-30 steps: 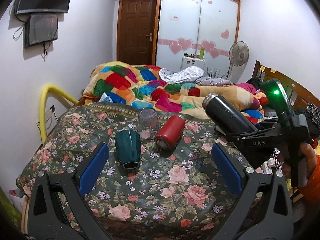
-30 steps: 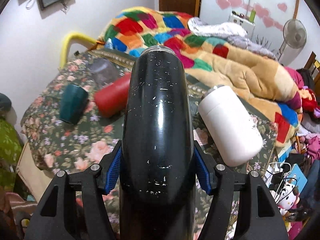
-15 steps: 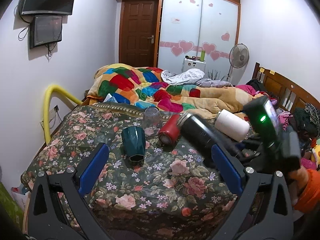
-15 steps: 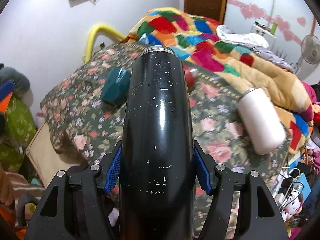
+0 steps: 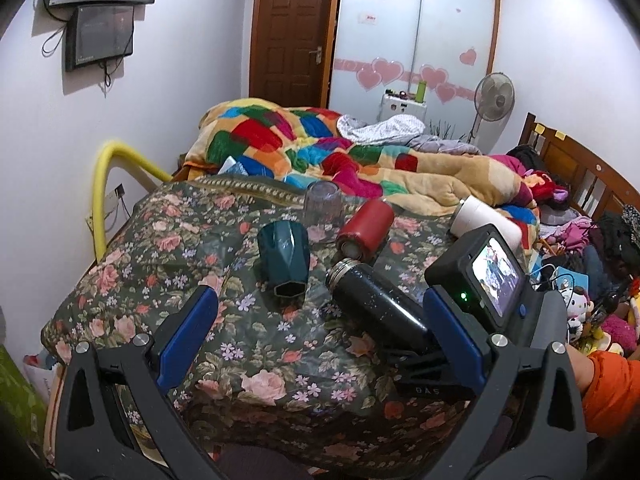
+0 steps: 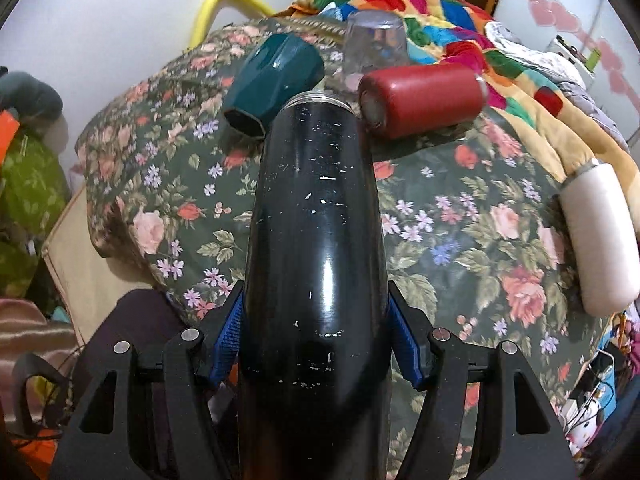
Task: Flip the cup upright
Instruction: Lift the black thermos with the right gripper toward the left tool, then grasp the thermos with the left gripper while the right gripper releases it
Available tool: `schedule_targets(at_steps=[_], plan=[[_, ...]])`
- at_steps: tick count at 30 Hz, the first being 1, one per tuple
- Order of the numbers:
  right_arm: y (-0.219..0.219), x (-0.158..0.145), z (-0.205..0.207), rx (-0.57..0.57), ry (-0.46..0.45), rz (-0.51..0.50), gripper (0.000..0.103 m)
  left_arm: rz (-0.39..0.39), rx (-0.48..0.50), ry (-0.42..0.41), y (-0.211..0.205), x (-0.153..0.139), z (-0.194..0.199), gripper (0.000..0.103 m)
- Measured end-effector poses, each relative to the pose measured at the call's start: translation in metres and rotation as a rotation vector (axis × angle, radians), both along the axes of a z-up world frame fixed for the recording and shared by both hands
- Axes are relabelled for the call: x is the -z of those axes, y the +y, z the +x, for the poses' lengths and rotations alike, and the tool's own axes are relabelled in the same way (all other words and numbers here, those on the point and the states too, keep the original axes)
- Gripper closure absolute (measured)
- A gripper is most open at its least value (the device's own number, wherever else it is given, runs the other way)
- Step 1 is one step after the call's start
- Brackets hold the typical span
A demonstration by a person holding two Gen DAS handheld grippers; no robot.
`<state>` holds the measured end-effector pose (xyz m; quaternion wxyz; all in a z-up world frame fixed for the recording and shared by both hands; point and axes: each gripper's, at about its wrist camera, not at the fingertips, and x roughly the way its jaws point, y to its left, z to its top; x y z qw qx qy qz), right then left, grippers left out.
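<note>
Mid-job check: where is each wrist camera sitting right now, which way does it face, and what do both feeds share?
Left wrist: behind the open left gripper, facing across the floral bedspread toward the door; the right gripper and an orange sleeve show.
Right wrist: behind the right gripper, looking along the clamped black flask.
Shared: flask, green cup, red flask, white flask.

I see a flowered bedspread (image 5: 256, 364) filling the lower centre of the left view. On it, mid-frame, a faceted cup (image 5: 284, 266) lies on its side. Right of it lies a flask (image 5: 378, 304), held low at frame right by my right gripper (image 6: 316, 340). Behind the flask lies a tumbler (image 5: 364, 230), with a glass (image 5: 322, 202) upside down to its upper left. A pale bottle (image 5: 486, 220) lies farther right, a quilt (image 5: 360, 156) behind everything.
</note>
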<state>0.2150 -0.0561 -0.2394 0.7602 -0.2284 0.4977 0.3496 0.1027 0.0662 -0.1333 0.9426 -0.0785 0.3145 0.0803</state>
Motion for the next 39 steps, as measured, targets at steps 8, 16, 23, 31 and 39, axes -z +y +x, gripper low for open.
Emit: schedule_targets(at_steps=[8, 16, 23, 31, 39], plan=[[0.003, 0.012, 0.010, -0.004, -0.007, -0.038, 0.042, -0.012, 0.001, 0.055, 0.004, 0.017, 0.014, 0.000], [0.003, 0.018, 0.014, 0.001, 0.034, -0.074, 0.042, -0.011, 0.003, 0.111, -0.002, 0.030, 0.023, 0.000], [-0.014, -0.013, 0.005, -0.006, 0.040, -0.009, 0.041, -0.089, 0.001, 0.140, 0.000, 0.030, 0.031, 0.000], [-0.077, -0.071, -0.020, 0.092, -0.154, 0.081, 0.036, -0.336, 0.024, 0.308, 0.001, 0.070, 0.073, 0.009], [-0.127, -0.095, -0.032, 0.263, -0.279, 0.140, 0.034, -0.449, -0.022, 0.487, -0.008, 0.123, 0.111, 0.025]])
